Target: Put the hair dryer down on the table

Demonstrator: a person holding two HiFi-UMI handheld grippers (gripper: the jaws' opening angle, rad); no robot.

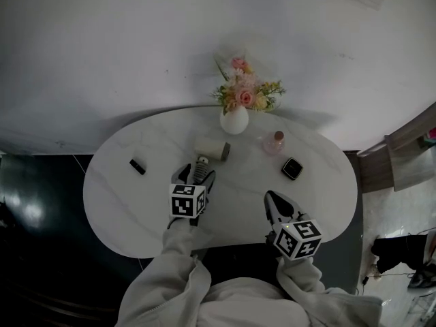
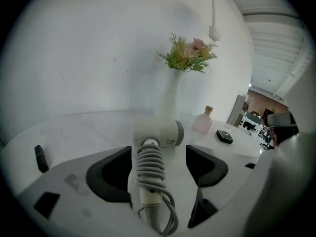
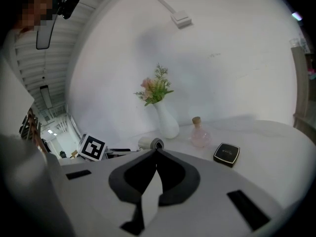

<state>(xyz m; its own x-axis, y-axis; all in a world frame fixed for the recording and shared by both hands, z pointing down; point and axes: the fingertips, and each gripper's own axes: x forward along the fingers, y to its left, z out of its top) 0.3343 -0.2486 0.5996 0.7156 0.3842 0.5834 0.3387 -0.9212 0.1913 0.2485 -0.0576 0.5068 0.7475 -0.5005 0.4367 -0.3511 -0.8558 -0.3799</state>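
Oval white table (image 1: pixel 122 203), wall edge taken as 12 o'clock. The flower vase (image 1: pixel 234 120) stands at 12, clear of the working area. The hair dryer (image 1: pixel 211 148) lies near centre, barrel toward 12 and cord-wrapped handle toward 6, so the placement reads as done. The left gripper (image 1: pixel 196 174) straddles the handle with its jaws spread wide, apparently clear of it, as for a release. The right gripper (image 1: pixel 278 206) is at 5 o'clock, jaws together and empty, held aside. The pink bottle (image 1: pixel 275 142) is at 1 and the black compact (image 1: pixel 292 168) at 2.

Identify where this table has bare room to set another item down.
Bare: the left end of the table, beyond the small black stick; the right end past the black compact. Crowded: around vase, hair dryer and pink bottle.
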